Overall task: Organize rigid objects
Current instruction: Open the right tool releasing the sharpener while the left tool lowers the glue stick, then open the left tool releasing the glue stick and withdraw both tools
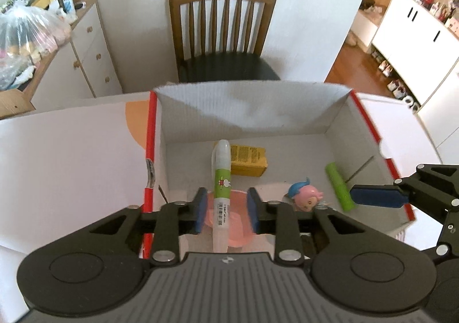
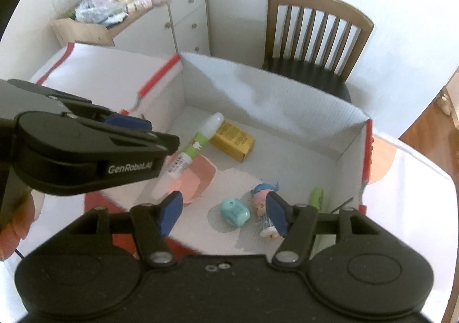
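Note:
An open white cardboard box (image 1: 183,128) (image 2: 287,111) holds several items. A green-and-white glue pen (image 1: 221,179) (image 2: 198,145) lies in it, partly over a pink dish (image 1: 238,225) (image 2: 198,176). My left gripper (image 1: 226,208) is open above the box, its pads either side of the pen without touching it. Also inside are a yellow box (image 1: 248,161) (image 2: 233,138), a pink-and-blue doll figure (image 1: 305,197) (image 2: 262,202), a green tube (image 1: 340,187) (image 2: 315,199) and a teal sharpener (image 2: 235,212). My right gripper (image 2: 223,212) is open and empty over the sharpener and doll.
A wooden chair (image 1: 222,33) (image 2: 312,36) stands behind the box. A white drawer unit (image 1: 86,50) (image 2: 183,16) with bags on top is at the left. The box's flaps (image 1: 71,156) spread out on both sides.

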Tool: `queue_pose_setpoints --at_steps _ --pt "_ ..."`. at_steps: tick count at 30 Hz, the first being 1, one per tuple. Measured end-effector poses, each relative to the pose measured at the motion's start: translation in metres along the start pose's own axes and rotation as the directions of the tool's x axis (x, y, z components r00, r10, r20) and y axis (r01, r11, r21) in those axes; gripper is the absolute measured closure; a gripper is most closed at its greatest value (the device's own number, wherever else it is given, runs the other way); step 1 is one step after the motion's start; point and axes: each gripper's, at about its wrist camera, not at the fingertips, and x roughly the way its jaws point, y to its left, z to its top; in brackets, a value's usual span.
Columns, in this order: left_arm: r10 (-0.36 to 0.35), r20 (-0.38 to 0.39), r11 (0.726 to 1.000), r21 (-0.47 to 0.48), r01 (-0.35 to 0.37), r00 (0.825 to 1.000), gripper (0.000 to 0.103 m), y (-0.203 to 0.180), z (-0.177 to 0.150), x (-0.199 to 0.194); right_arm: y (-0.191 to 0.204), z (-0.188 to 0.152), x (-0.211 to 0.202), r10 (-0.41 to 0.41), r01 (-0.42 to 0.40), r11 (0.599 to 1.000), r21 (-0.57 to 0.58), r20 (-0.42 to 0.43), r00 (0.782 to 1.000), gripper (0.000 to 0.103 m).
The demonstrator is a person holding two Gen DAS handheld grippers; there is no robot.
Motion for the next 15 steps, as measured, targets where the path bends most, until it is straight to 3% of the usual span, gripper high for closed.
queue_pose_setpoints --at_steps 1,3,4,13,15 --pt "0.000 0.010 1.000 0.001 0.000 1.000 0.062 0.001 -0.001 -0.007 0.002 -0.001 -0.006 0.002 -0.002 1.000 0.002 0.008 1.000 0.036" --pt "0.002 0.038 1.000 0.001 -0.002 0.999 0.043 0.001 -0.004 -0.023 0.006 -0.004 -0.019 0.008 -0.008 1.000 -0.002 0.028 1.000 0.034" --pt "0.000 0.055 1.000 0.001 -0.001 0.998 0.040 0.002 -0.006 -0.031 0.008 -0.006 -0.025 0.011 -0.011 1.000 -0.002 0.036 0.999 0.034" --pt "-0.036 0.114 0.999 0.002 0.036 0.993 0.038 0.011 -0.034 -0.083 0.029 -0.028 -0.070 0.037 -0.034 0.999 -0.026 0.100 0.994 0.019" --pt "-0.045 0.128 0.999 0.012 0.044 0.991 0.029 0.013 -0.043 -0.094 0.035 -0.036 -0.079 0.051 -0.048 0.998 -0.032 0.110 0.993 0.018"
